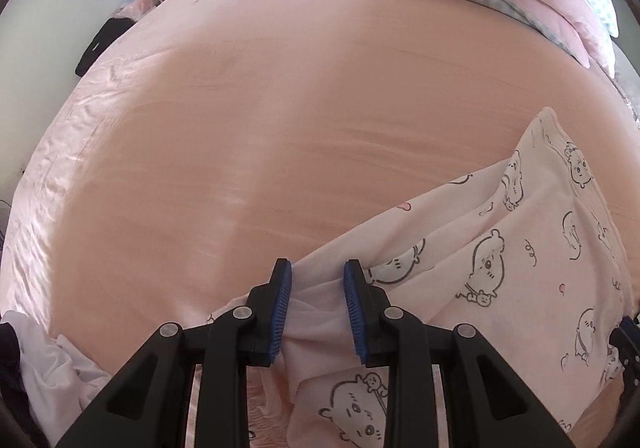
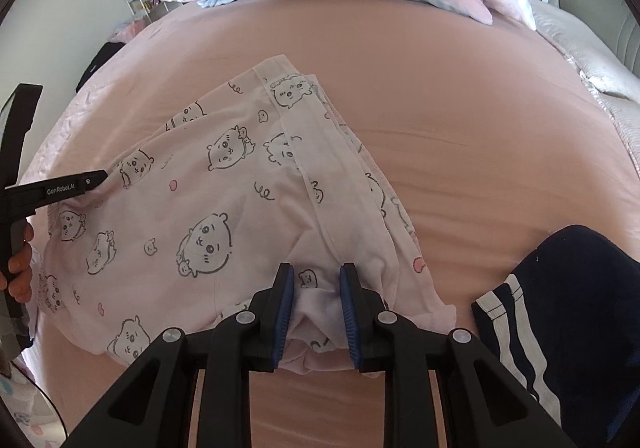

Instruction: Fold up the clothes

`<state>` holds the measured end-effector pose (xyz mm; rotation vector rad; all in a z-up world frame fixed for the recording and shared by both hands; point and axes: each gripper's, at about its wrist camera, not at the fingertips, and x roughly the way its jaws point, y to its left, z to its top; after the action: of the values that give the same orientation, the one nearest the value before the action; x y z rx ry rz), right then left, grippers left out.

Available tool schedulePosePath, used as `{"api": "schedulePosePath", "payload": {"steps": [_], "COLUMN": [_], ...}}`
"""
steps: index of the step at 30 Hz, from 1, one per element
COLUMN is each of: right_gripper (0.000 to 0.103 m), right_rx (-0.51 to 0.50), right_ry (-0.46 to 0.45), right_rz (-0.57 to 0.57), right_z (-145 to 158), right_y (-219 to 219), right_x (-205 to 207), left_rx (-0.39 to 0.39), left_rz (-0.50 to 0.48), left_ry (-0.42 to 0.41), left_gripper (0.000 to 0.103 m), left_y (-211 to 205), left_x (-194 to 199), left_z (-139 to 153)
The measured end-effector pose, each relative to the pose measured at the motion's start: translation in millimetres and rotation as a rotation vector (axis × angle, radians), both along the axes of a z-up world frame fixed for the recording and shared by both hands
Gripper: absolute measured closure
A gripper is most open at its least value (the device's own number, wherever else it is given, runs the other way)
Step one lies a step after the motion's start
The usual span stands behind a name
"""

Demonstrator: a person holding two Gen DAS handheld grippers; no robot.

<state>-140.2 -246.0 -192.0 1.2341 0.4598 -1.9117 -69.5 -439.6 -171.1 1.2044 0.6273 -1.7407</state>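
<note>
Left wrist view: left gripper (image 1: 317, 302) pinched on bunched fabric of the cartoon-print garment (image 1: 532, 248), cloth filling the narrow gap between the blue pads (image 1: 280, 308). Right wrist view: right gripper (image 2: 315, 306) likewise clamped on a gathered corner of the same garment (image 2: 208, 208), which lies partly spread on the pink bedsheet (image 2: 460, 136), near edge lifted into both grips.

Risks, as a judgement: thin bunched cloth slipping from either grip if pulled unevenly; pinching only the top layer, leaving the lower layer behind and skewing the fold; dragging the sheet into wrinkles under the garment; brushing the navy striped garment (image 2: 560, 308) just beside the right grip.

Hard to make out: number of layers caught between each pair of pads; kind of garment, top or bottoms; lower hem, hidden under the gripper bodies; white cloth (image 1: 60, 368) at the near left corner, cut off; holding hand (image 2: 20, 272) seen only in part.
</note>
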Motion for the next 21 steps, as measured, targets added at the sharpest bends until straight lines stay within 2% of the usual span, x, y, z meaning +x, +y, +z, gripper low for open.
{"api": "schedulePosePath", "payload": {"steps": [4,7,9,11,13,16,21], "right_gripper": [0.08,0.079,0.074,0.059,0.058,0.058,0.057], "right_rx": [-0.02,-0.07,-0.11,-0.134,-0.154,-0.171,-0.209], "right_ry": [-0.018,-0.086,-0.135,-0.164,-0.184,-0.212,-0.273], "right_rz": [-0.004,-0.028,-0.038,-0.052,-0.065,-0.081,-0.108], "right_z": [6.1,11.6,13.7,14.5,14.8,16.6,16.9], "right_y": [2.9,13.0,19.9,26.6,32.9,38.7,43.1], "right_x": [0.6,-3.6,-6.4,-8.2,-8.5,-7.5,-9.1], "left_rx": [0.05,0.092,0.114,0.134,0.141,0.14,0.129], "left_rz": [0.015,0.006,0.015,0.036,0.048,0.07,0.108], "left_ry": [0.036,0.083,0.13,0.178,0.241,0.312,0.352], "left_gripper": [0.079,0.078,0.077,0.066,0.043,0.039,0.037], "left_y": [-2.6,2.2,10.3,20.1,32.2,48.2,75.6], "left_x": [3.0,6.9,14.7,24.2,34.7,50.7,70.5], "left_z": [3.2,14.3,24.1,32.7,40.9,50.1,50.0]}}
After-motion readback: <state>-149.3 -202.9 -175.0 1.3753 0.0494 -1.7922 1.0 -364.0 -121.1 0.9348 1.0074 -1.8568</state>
